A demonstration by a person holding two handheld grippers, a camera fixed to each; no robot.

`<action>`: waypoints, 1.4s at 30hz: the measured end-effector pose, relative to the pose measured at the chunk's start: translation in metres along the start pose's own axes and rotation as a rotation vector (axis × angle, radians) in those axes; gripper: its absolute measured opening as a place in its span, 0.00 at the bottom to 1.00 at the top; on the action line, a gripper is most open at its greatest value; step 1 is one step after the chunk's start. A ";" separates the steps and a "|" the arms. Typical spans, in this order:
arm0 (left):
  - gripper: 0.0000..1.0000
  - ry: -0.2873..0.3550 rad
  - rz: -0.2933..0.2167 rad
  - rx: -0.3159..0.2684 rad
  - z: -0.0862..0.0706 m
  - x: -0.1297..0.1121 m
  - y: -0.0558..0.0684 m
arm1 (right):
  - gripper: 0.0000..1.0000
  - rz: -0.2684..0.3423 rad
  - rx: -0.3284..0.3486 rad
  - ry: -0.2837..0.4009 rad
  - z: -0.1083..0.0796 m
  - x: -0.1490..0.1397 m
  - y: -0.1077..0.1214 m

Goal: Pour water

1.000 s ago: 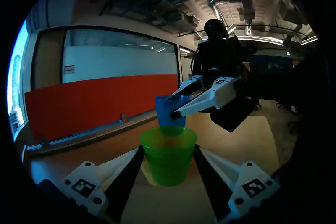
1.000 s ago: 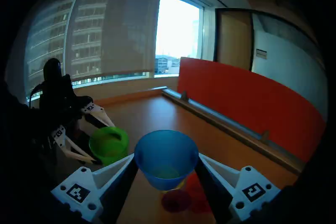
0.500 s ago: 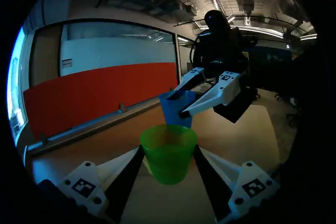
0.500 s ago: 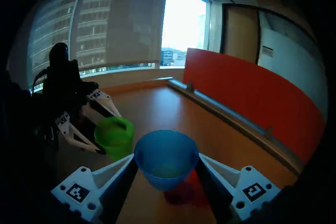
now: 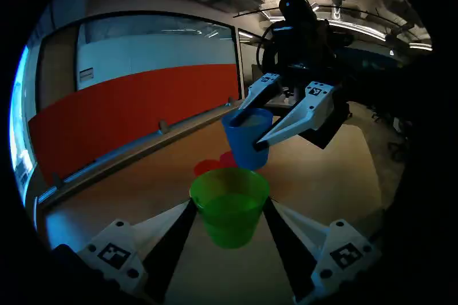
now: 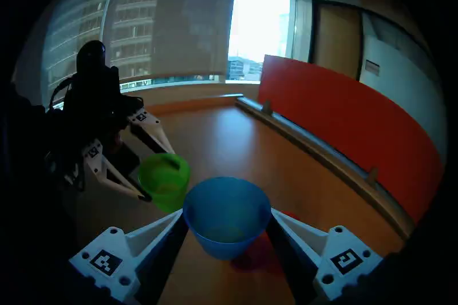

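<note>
The left claw (image 5: 229,206) is closing narrowly on a green cup (image 5: 229,219), with both fingers pressing on its sides just under the rim. The cup is sitting upright between them, clear of the wooden table (image 5: 326,185). Something seems to be filling it partway, though the level is hard to judge.

The right claw (image 6: 226,216) is gripping a blue cup (image 6: 226,222) the same way, one finger on each side. From the left gripper view, that blue cup is hanging beyond the green one and slightly to its right, apart from it and nearly upright. Two red round things (image 5: 217,163) are lying on the table below it; what they are I cannot tell.

Square black-and-white markers (image 5: 113,254) are showing on the fingers of each claw. A small sign (image 5: 86,74) is hanging on the wall above the red partition (image 5: 131,113), its writing too small to read.
</note>
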State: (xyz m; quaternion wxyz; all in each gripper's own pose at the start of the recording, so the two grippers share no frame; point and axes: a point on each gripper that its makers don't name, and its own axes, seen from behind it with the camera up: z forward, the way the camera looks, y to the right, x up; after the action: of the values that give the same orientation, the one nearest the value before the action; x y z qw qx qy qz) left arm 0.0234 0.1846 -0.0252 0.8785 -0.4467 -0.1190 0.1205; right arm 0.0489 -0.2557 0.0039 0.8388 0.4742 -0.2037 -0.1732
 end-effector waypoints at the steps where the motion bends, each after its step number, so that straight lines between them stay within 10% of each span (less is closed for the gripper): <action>1: 0.84 -0.006 0.002 -0.001 0.000 -0.002 0.000 | 0.91 -0.005 0.002 -0.006 0.001 -0.003 -0.001; 42: 0.84 -0.160 0.017 -0.052 0.017 -0.054 0.006 | 0.91 -0.062 0.138 -0.159 0.025 -0.080 -0.043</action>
State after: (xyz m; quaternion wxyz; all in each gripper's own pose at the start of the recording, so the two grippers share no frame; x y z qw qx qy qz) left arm -0.0331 0.1835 -0.0257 0.8532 -0.4594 -0.1882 0.1600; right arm -0.0364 -0.2569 -0.0360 0.7796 0.5216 -0.2663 -0.2217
